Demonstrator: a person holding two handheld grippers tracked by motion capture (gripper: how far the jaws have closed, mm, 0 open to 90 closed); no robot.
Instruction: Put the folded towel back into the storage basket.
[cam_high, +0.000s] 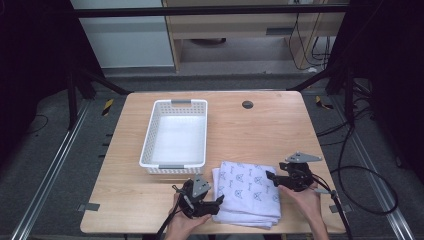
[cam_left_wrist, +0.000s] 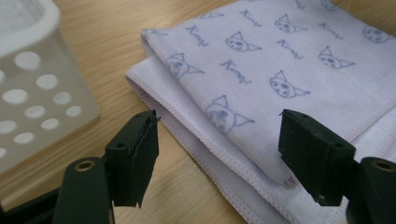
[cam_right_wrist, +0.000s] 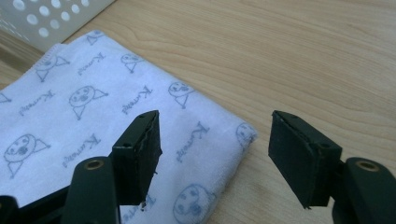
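A folded white towel (cam_high: 247, 194) printed with blue cat faces lies near the table's front edge. My left gripper (cam_high: 216, 201) stands open at the towel's left edge; in the left gripper view the towel (cam_left_wrist: 261, 88) lies under and beyond its jaws, its folded edge between them. My right gripper (cam_high: 270, 176) stands open at the towel's right edge; in the right gripper view a corner of the towel (cam_right_wrist: 121, 112) lies below the gap between the jaws. Neither gripper's pads press on the cloth.
A white perforated basket (cam_high: 176, 135) stands behind the towel, left of centre, with nothing in it; its wall (cam_left_wrist: 32, 88) is close to my left gripper. A round dark grommet (cam_high: 247, 104) sits in the tabletop at the back. Bare wood lies to the right.
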